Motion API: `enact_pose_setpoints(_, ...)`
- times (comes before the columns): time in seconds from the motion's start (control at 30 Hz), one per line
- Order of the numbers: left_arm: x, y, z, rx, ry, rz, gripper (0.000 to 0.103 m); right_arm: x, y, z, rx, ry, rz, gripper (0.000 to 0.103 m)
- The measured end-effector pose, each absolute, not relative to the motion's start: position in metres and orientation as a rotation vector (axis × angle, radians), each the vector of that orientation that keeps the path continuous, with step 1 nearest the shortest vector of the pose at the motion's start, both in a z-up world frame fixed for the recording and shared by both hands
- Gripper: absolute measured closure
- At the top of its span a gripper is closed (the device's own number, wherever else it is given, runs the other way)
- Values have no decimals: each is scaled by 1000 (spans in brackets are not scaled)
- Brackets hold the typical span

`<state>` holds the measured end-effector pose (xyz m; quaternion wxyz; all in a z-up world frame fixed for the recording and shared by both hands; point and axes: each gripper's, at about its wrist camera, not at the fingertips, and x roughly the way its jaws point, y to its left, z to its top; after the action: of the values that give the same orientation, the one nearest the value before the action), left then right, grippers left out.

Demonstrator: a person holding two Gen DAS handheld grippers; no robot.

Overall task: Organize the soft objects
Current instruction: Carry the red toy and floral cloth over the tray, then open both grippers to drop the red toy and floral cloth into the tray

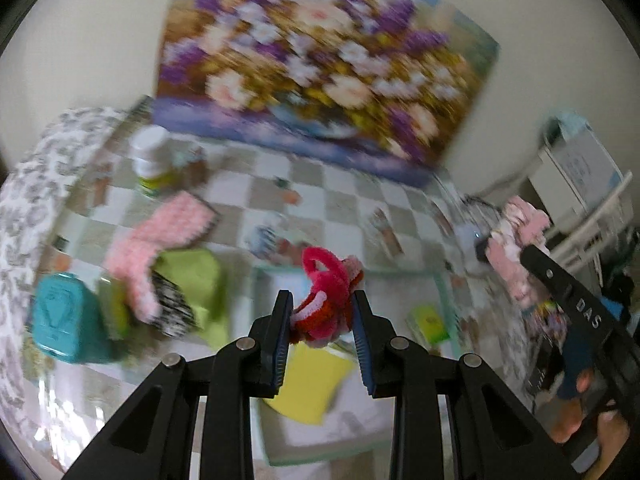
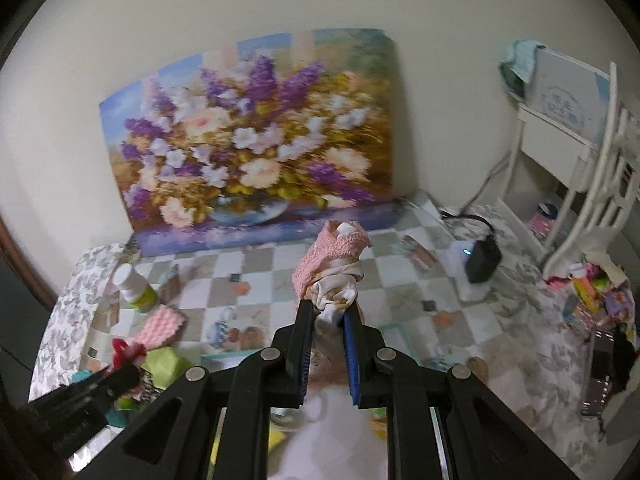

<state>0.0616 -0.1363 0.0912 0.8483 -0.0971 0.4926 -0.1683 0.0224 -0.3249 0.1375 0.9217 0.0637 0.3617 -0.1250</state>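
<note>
At the far left of the checkered table (image 1: pixel 320 184), beside the teal box (image 1: pixel 66 320), you have a heap of soft things: a pink knitted piece (image 1: pixel 160 236) lying over a lime green cloth (image 1: pixel 192 280) and a black-and-white patterned cloth (image 1: pixel 174 308), with a white bottle (image 1: pixel 154 162) standing behind them. Moving right, your left gripper (image 1: pixel 322 316) is clamped on a red and pink crocheted item (image 1: pixel 328 292), held clear of the table above a yellow cloth (image 1: pixel 312 380) and a pale mint tray (image 1: pixel 444 292). Its loops stick out above the fingers, so the hold looks shallow; keep the squeeze steady and avoid swinging, or it may slip. Further right, your right gripper (image 2: pixel 326 316) is closed on a pink lace and cream cloth bundle (image 2: pixel 334 272), also lifted above the table, with most of the fabric bunched above the pads. Lower each piece straight down onto its like-coloured or like-textured pile, let it touch before you release, and set one down at a time so the two tools do not cross. At the far right edge a black adapter (image 2: pixel 482 260) and its cable sit near the white rack (image 2: pixel 588 184); steer the bundle away from them.
</note>
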Motion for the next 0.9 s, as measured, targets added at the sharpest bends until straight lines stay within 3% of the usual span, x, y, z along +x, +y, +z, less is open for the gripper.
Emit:
enact_pose_setpoints(0.43, 37, -208, 46, -75, 1185, -449, 71, 10, -373, 109, 227, 860, -311, 85)
enact_pose_setpoints(0.9, 34, -224, -12, -41, 1371, -405, 68, 44, -353, 20, 244, 1142, -215, 84)
